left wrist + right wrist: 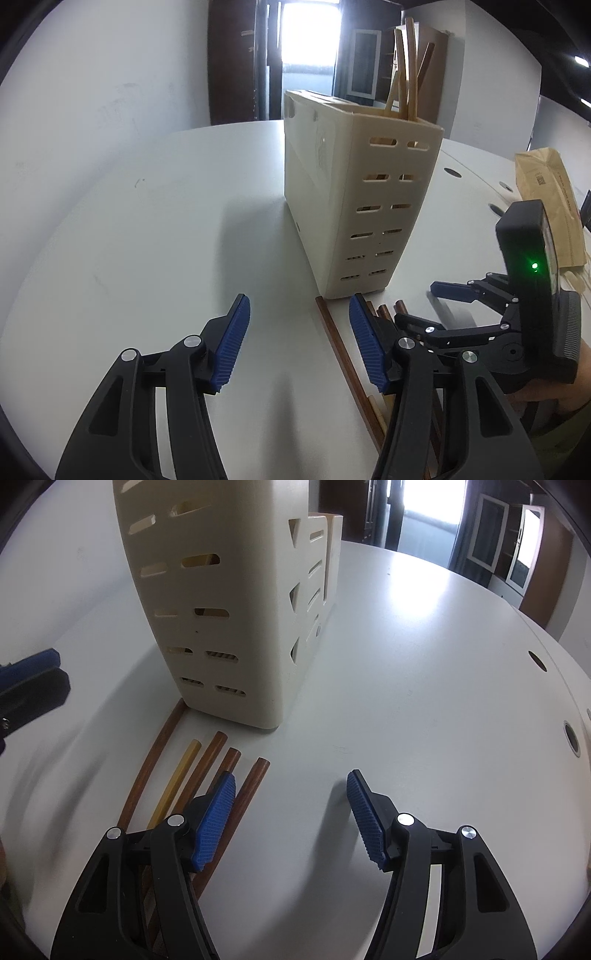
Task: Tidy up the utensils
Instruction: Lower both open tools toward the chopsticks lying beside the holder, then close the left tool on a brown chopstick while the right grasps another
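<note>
Loose chopsticks (207,775) lie beside the slotted cream holder (229,602) for loading; left gripper (299,343) and right gripper (291,819) gape empty

Both wrist views look low and close at the same holder (354,192) from opposite sides.

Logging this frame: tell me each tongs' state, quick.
Left tongs: open, holding nothing.
Right tongs: open, holding nothing.
</note>
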The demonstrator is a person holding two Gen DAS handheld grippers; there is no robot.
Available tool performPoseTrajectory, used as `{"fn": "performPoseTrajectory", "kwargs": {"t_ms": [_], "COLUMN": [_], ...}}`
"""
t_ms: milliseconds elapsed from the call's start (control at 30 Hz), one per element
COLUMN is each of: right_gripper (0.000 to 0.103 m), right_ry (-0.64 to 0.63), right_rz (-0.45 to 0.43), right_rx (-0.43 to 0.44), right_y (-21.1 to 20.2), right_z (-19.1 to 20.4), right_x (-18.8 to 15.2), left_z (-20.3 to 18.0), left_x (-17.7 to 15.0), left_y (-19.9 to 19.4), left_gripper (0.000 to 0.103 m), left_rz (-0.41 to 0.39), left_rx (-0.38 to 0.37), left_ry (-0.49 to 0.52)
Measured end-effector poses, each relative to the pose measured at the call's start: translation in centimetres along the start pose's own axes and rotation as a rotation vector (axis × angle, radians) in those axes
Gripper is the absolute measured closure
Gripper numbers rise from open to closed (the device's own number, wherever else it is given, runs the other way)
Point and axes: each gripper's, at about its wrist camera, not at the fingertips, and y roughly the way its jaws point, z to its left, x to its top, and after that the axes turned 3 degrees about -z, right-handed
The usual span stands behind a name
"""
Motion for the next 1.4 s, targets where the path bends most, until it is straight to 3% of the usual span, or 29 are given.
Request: {"fn": "performPoseTrajectory", "kwargs": {"t_ms": [133, 467, 767, 833, 967, 1267, 1400], "right_gripper": [0.063, 0.083, 0.091, 0.091, 0.092, 0.094, 0.095], "right_ry": [-0.002, -0.011, 0.0, -0.006, -0.007, -0.009, 0.029], "right_rz": [-0.003, -0.004, -0.003, -0.002, 0.0, -0.007, -0.054], "right_rx": [0.004, 0.034, 0.03, 0.027, 0.031, 0.036, 0.039], "right_y": [-0.3, -1.0, -0.6, -0.7, -0.8, -1.0, -2.4], "right_z": [-0.3, 0.1, -1.6, -1.2, -1.1, -1.3, -1.8], "right_x": [-0.3, -0.6, -0.1, -0.3, -0.6, -0.3, -0.1], "left_z": [-0.3, -1.9, -2.9, -3.3, -3.3, -3.0, -2.3], "left_x": [-0.1, -0.7, -0.7, -0.5, -0.1, -0.3, -0.2], "left_y": [1.5, 5.8, 7.7, 7.8, 8.2, 8.1, 7.4], "left_gripper": [0.047, 0.047, 0.061, 0.076, 0.091, 0.096, 0.096], "left_rz": [0.029, 0.151, 0.204, 0.211, 0.232, 0.231, 0.209], "left_rx": [0.023, 0.039, 0.045, 0.04, 0.03, 0.049, 0.045], "left_ry": [0.016, 0.055, 0.087, 0.104, 0.109, 0.098, 0.061]}}
